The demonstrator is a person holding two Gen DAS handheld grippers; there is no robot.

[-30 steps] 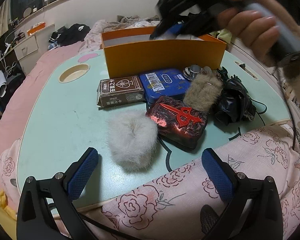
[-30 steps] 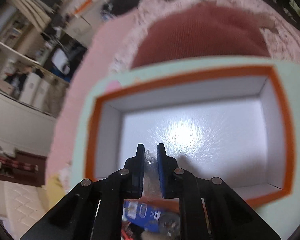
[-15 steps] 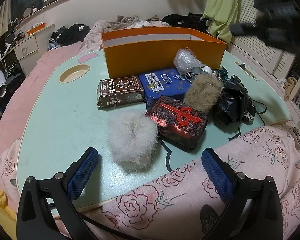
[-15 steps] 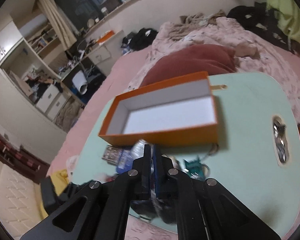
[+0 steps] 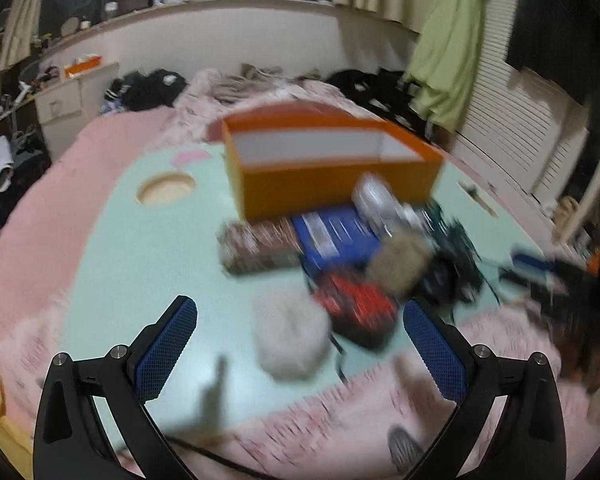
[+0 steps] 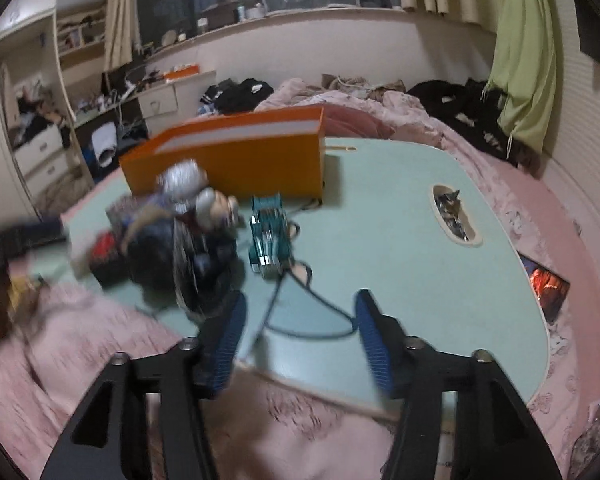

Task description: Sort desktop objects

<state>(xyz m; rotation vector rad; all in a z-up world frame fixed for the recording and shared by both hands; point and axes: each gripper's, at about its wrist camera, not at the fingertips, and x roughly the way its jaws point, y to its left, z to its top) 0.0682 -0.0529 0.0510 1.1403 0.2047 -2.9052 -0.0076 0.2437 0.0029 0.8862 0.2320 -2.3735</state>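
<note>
right tool (image 6: 298,330) spread, jaws just been opening, empty, nr teal toy car (image 6: 269,237): looks light, rigid, prob slick; grip across sides. left tool (image 5: 300,354) spread, empty.

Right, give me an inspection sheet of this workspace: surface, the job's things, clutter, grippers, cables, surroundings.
Surface: pale green table with a round recess and a slot.
Job's things: orange box, open top, nothing seen inside from here; in front of it a blue tin, brown card box, red-and-black case, white fluffy ball, tan furry piece, silvery wrapped bundle, teal toy car.
Clutter: small wrappers in the slot.
Grippers: left gripper open, empty; right gripper open, empty, jaws just opened.
Cables: black cable looping across the table.
Surroundings: pink bedding, green cloth, drawers, cluttered shelves.
</note>
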